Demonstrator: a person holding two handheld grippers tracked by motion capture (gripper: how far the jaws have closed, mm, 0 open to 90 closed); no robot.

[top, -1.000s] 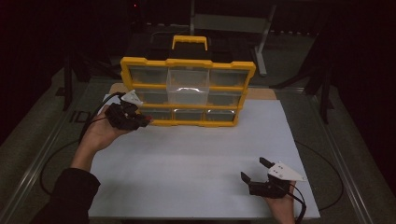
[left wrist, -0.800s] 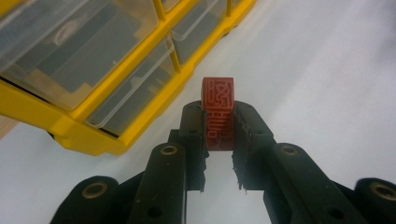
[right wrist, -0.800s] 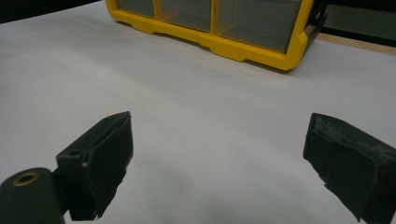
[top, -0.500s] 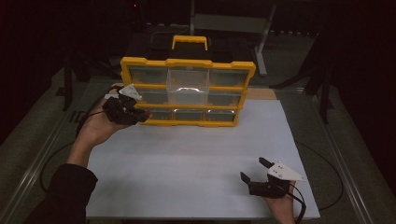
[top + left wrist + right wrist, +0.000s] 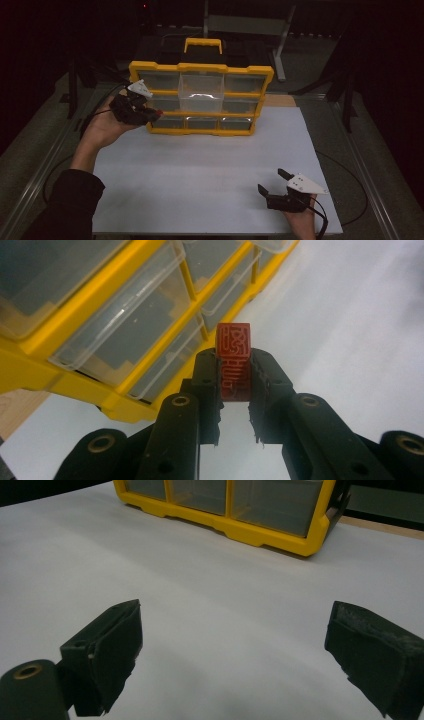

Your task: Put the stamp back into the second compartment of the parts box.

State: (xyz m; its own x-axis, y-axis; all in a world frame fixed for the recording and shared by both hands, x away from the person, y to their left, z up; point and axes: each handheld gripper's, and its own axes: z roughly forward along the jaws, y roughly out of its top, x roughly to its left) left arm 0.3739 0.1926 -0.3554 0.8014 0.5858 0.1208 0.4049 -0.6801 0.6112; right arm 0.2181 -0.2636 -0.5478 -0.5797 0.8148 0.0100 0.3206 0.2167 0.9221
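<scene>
In the high view, your left gripper (image 5: 150,113) is raised at the left end of the yellow organizer box (image 5: 201,98), close to its lower left corner. A small red block (image 5: 158,113) shows at its tip, next to the bottom row of clear drawers (image 5: 202,123). The box stands upright at the far edge of the white sheet (image 5: 200,170), and its yellow handle (image 5: 203,45) points up. Your right gripper (image 5: 272,182) rests low on the sheet near its front right corner, well apart from the box, with its jaws spread.

In the left gripper view, the two black jaws are pressed on the red block (image 5: 234,361), which stands upright between them. Its face carries raised markings that I cannot read. Behind it the clear drawers (image 5: 125,335) in the yellow frame (image 5: 60,382) run across the upper left, and the white sheet (image 5: 350,325) lies to the right.

In the right gripper view, the jaws stand wide apart with nothing between them, over the white sheet (image 5: 220,600). The bottom corner of the yellow box (image 5: 260,532) is farther off, at the top.
</scene>
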